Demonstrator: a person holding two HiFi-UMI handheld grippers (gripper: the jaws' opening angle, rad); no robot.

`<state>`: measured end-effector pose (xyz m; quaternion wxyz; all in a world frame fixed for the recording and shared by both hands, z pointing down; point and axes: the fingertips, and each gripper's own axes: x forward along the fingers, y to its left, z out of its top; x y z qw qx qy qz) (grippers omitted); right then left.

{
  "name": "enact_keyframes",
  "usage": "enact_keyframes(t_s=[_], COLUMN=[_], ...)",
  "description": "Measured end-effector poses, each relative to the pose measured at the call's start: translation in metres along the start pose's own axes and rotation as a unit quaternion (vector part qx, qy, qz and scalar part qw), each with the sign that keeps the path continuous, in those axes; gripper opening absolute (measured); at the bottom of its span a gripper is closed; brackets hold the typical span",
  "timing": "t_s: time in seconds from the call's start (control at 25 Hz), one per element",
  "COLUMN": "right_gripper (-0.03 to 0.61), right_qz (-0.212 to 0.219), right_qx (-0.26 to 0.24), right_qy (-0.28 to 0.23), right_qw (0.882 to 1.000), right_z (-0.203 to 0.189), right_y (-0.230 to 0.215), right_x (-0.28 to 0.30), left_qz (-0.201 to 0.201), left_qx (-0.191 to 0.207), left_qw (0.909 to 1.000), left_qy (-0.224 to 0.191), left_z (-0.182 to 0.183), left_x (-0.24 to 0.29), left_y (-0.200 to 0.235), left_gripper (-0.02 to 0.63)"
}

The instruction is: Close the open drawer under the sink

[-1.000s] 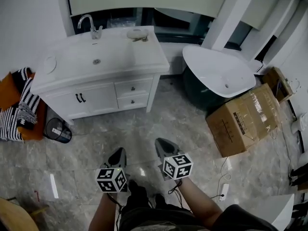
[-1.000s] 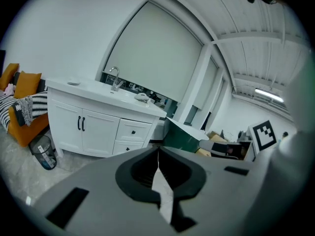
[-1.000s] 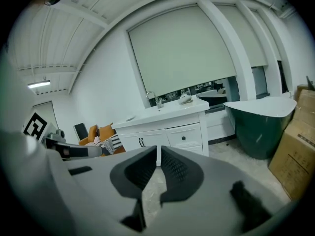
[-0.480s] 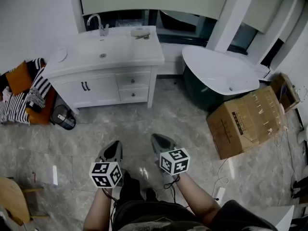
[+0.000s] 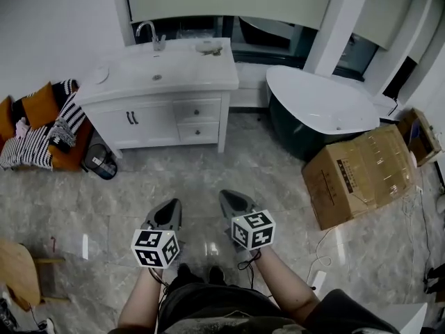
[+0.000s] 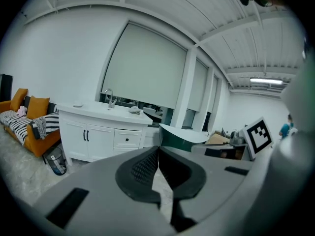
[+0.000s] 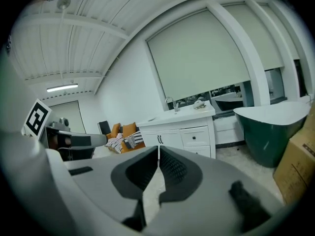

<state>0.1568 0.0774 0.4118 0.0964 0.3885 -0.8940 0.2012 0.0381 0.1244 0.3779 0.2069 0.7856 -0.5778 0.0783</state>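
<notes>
The white sink cabinet [image 5: 161,120] stands against the far wall, with two doors on the left and two small drawers [image 5: 198,121] on the right; both drawer fronts sit flush with the cabinet face. It also shows in the left gripper view as the cabinet [image 6: 101,139] and in the right gripper view as the cabinet [image 7: 179,137]. My left gripper [image 5: 169,209] and right gripper [image 5: 231,200] hang side by side over the floor, well short of the cabinet. Both are shut with nothing between their jaws.
A dark green and white bathtub [image 5: 321,113] stands right of the cabinet. A cardboard box [image 5: 365,172] lies on the floor at the right. An orange sofa with a striped blanket [image 5: 38,127] and a small bin [image 5: 101,165] are at the left. A cable runs across the tiles at the lower right.
Cabinet, tub and box have shrunk and slid up and right in the head view as I stepped back from them. Both grippers stayed side by side, low in the picture.
</notes>
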Motion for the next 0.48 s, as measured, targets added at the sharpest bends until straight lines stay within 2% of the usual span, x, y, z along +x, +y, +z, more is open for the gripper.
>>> enact_keyframes(t_s=[0.48], right_gripper=[0.029], right_qz=[0.019], right_qx=[-0.035], right_qy=[0.009], right_qw=[0.999], right_z=[-0.005], right_y=[0.021], right_x=[-0.009], left_qz=[-0.008], left_qx=[0.012], left_qw=[0.9998], left_qy=[-0.01], left_z=[0.002], left_x=[-0.002], left_y=[-0.017], left_gripper=[0.015])
